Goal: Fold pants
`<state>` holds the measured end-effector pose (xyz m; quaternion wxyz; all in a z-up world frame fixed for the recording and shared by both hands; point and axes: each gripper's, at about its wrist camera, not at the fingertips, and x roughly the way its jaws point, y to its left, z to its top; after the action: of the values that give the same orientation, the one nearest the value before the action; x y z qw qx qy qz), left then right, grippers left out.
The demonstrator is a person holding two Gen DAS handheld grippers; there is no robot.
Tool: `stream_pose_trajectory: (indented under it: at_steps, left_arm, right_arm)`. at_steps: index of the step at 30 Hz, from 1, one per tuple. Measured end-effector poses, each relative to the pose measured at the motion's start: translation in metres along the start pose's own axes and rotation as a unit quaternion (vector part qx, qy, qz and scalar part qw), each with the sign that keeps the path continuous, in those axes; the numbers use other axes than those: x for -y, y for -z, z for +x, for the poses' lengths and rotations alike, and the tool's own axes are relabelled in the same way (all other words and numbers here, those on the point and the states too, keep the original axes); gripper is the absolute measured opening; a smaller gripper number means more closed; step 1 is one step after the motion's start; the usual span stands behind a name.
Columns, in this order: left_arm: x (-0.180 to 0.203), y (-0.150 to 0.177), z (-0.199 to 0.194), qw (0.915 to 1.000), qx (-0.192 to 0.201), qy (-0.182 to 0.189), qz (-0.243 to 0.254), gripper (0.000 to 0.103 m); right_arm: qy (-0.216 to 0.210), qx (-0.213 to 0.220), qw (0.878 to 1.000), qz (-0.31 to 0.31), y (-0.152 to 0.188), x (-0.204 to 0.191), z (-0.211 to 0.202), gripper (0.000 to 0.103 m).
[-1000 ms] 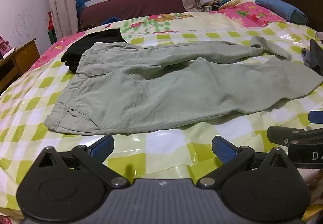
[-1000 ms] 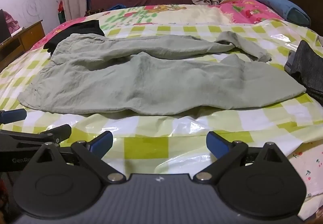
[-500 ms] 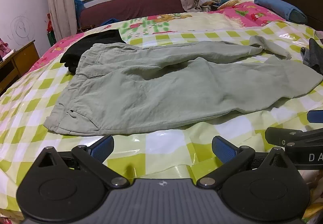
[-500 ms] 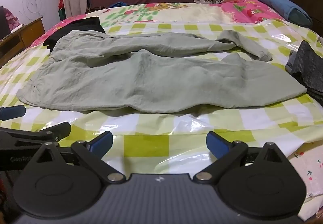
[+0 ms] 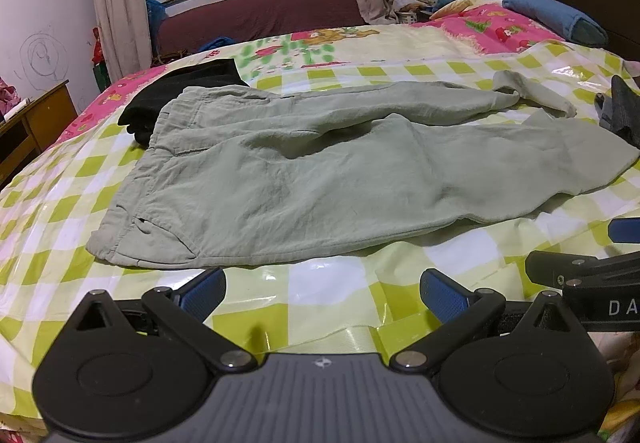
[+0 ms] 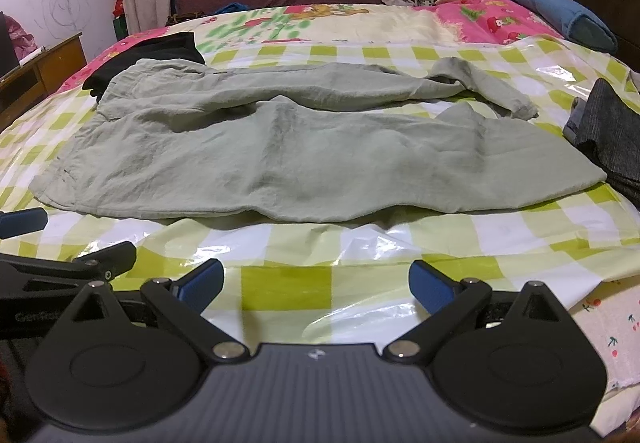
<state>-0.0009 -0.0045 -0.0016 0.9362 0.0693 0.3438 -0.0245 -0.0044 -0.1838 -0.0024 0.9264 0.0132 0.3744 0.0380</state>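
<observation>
Lying unfolded across the checked sheet (image 5: 312, 295), rumpled pale-green pants (image 5: 320, 179).

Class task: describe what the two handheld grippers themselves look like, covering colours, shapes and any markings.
Both match. The left gripper has a ribbed dark-grey body, two round black discs, black angled linkage arms with silver pivot screws, and blue textured fingers. The right gripper is built the same, with a small white logo on the body. White lettering marks each gripper's side, only partly readable. No cables or sleeves show.

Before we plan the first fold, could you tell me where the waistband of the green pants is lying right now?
In both wrist views the waistband lies at the left end of the green pants, beside the black garment on the checkered sheet.
</observation>
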Motion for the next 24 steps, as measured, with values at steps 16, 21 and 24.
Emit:
stream_pose_trajectory:
  at_steps: [16, 21, 24]
  left_arm:
    - [0.0013, 0.0007, -0.0001, 1.0000, -0.001, 0.000, 0.003, 0.103]
    - [0.0013, 0.0008, -0.0001, 1.0000, -0.001, 0.001, 0.003, 0.103]
    - [0.0008, 0.0009, 0.0004, 1.0000, -0.001, 0.001, 0.003, 0.103]
  right_arm:
    - [0.006, -0.008, 1.000, 0.000, 0.0004, -0.0014, 0.0038, 0.099]
    - [0.006, -0.009, 1.000, 0.000, 0.0003, -0.0010, 0.0041, 0.099]
    - [0.006, -0.009, 1.000, 0.000, 0.0005, -0.0013, 0.0042, 0.099]
